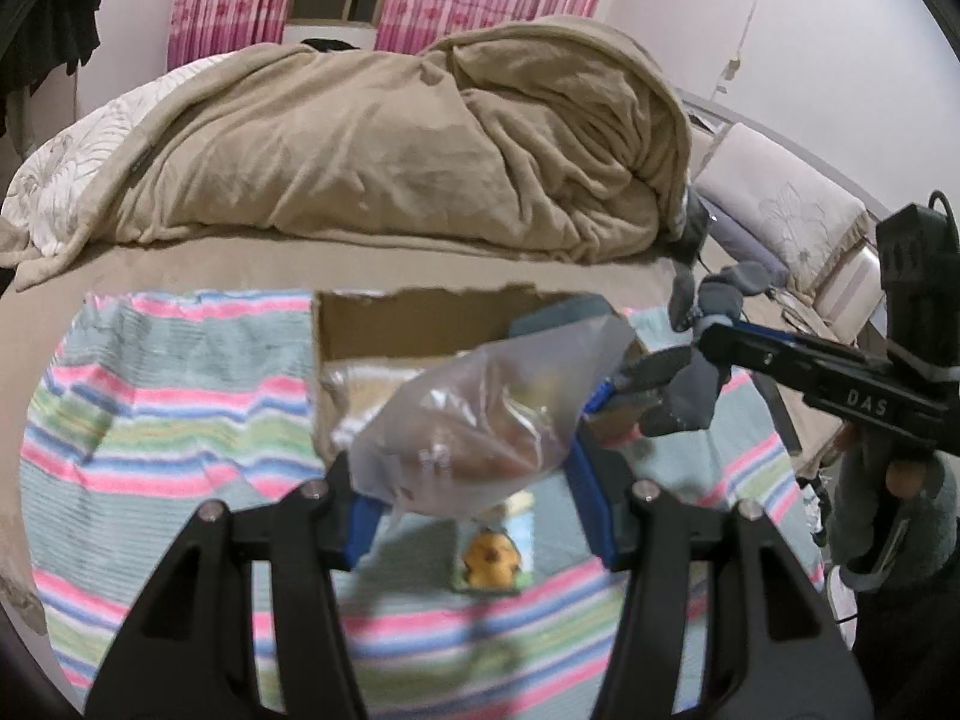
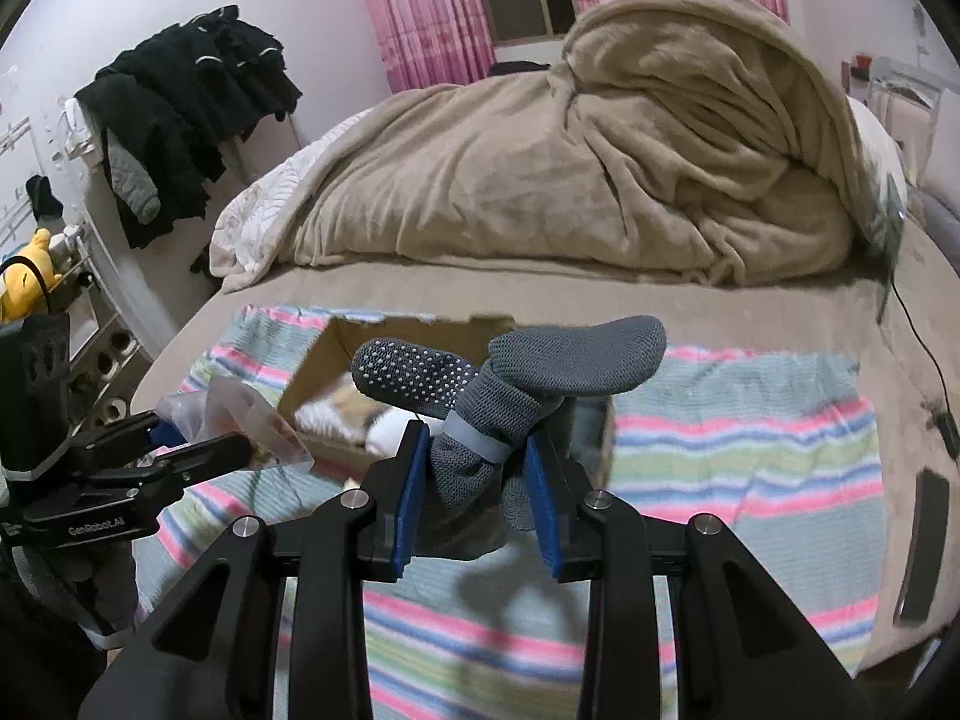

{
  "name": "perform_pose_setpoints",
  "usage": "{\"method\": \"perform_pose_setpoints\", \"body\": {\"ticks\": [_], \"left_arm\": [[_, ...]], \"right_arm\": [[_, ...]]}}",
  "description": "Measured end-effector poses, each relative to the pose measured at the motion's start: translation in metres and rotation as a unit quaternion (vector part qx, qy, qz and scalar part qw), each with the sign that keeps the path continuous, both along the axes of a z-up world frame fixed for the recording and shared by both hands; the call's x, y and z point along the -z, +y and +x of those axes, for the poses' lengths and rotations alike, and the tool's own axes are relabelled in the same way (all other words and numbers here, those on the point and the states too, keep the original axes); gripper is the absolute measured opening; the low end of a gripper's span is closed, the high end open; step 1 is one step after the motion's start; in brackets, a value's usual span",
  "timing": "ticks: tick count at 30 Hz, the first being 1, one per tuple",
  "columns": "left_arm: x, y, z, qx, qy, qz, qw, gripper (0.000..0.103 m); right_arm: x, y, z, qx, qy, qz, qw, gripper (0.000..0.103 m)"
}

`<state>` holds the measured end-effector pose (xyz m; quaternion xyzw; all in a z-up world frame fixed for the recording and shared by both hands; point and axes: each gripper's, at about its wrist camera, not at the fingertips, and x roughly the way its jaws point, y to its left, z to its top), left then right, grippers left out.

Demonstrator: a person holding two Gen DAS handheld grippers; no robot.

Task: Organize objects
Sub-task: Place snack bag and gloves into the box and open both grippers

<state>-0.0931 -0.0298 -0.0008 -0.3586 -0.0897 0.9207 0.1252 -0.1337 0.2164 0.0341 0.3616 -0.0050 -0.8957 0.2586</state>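
On the striped blanket [image 2: 750, 420] sits the open cardboard box [image 2: 324, 360], part filled. Your right gripper [image 2: 477, 462] pinches a banded pair of grey socks [image 2: 510, 372] above the box; your left gripper [image 1: 468, 462] clamps a clear plastic bag [image 1: 480, 414] at its near edge. Carry each fully over the opening, then release low. Bag contents and box interior stay indistinct.

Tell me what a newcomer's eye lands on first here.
First, the grey socks clamped in the right gripper above the cardboard box. Next, the clear plastic bag held by the left gripper beside that box, over the striped towel on the bed.
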Motion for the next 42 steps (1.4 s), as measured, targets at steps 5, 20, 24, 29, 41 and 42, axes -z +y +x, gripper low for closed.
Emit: {"method": "perform_pose_setpoints", "body": {"ticks": [5, 20, 24, 29, 41, 42], "left_arm": [[0.0, -0.008, -0.021, -0.004, 0.007, -0.01, 0.9999, 0.055], [0.037, -0.015, -0.091, -0.009, -0.02, -0.003, 0.9998, 0.055], [0.049, -0.012, -0.102, -0.007, -0.025, -0.008, 0.9996, 0.055], [0.063, -0.009, -0.114, -0.004, -0.036, -0.021, 0.9991, 0.055], [0.063, 0.0, -0.121, -0.009, -0.046, -0.058, 0.9972, 0.061], [0.061, 0.001, -0.119, -0.012, -0.045, -0.061, 0.9971, 0.063]], "right_arm": [[-0.001, -0.015, -0.019, -0.011, 0.006, 0.004, 1.0, 0.034], [0.053, -0.052, -0.084, -0.027, -0.04, 0.023, 0.999, 0.034], [0.072, -0.059, -0.096, -0.031, -0.055, 0.03, 0.998, 0.034], [0.09, -0.067, -0.105, -0.034, -0.066, 0.042, 0.996, 0.034], [0.1, -0.072, -0.107, -0.024, -0.062, 0.055, 0.996, 0.046], [0.098, -0.071, -0.106, -0.023, -0.063, 0.053, 0.996, 0.049]]}}
